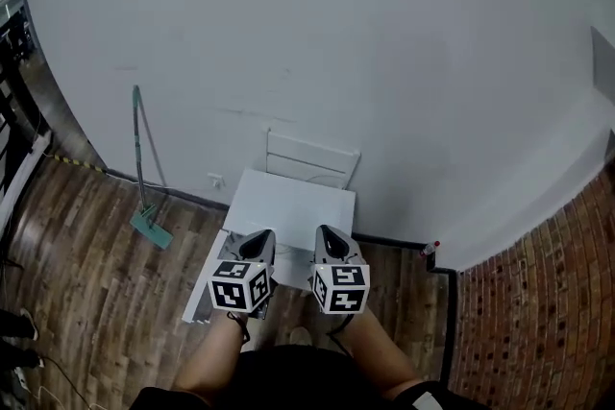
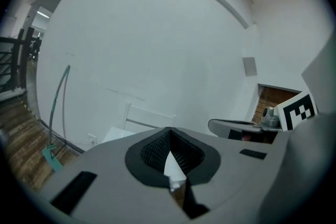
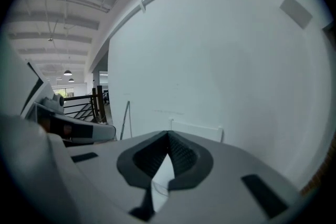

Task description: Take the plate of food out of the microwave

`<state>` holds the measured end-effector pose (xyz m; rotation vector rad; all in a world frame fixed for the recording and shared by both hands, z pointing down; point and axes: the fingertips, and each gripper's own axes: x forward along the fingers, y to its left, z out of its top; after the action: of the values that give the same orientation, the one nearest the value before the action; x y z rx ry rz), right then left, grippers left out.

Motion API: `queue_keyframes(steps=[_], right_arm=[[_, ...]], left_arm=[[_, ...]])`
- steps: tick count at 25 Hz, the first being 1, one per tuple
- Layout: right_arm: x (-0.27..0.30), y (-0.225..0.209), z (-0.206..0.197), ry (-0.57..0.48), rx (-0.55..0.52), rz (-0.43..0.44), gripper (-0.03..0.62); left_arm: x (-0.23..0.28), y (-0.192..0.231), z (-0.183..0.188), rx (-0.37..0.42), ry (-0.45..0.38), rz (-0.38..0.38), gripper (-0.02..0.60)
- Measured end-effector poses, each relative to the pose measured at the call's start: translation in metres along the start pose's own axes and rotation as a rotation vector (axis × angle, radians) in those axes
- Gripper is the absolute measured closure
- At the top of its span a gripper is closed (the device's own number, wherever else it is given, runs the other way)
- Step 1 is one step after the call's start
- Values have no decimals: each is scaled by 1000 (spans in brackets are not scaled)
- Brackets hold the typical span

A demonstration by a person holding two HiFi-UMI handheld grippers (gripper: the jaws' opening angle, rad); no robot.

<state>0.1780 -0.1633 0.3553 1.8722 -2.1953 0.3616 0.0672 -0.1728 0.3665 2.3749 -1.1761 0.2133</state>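
Nearest the lens: the person's forearms [image 1: 213,355] are seen at the lower edge, each ending in a gripper.
Left gripper [image 1: 258,243]: the jaws are closed tip to tip, with nothing held between them.
Right gripper [image 1: 332,240]: the jaws are likewise brought together and empty.
Ahead: a white flat surface [image 1: 293,202] is set against the wall [image 1: 336,34], its near edge covered by the grippers.
Open room: wooden floor [image 1: 86,264] is spread to the left, brick-patterned floor [image 1: 538,302] to the right.
Edges: a mop [image 1: 140,158] is leaned on the wall at left; a red-capped bottle [image 1: 430,252] is stood at the wall's foot at right.
Cut off: a dark railing [image 1: 14,82] is clipped by the left edge.
Plate of food and microwave: shown in none of the three views.
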Motion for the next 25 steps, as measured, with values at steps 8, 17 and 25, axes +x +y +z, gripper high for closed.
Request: queue_keyframes(steps=[8, 17, 25], right_arm=[[46, 5, -42, 107, -46, 125, 588], [66, 63, -103, 217, -151, 238, 588], [82, 72, -202, 377, -197, 274, 588]], left_arm=[[14, 34, -46, -143, 42, 116, 586], [16, 83, -115, -303, 102, 148, 586], [49, 109, -212, -447, 173, 130, 586]])
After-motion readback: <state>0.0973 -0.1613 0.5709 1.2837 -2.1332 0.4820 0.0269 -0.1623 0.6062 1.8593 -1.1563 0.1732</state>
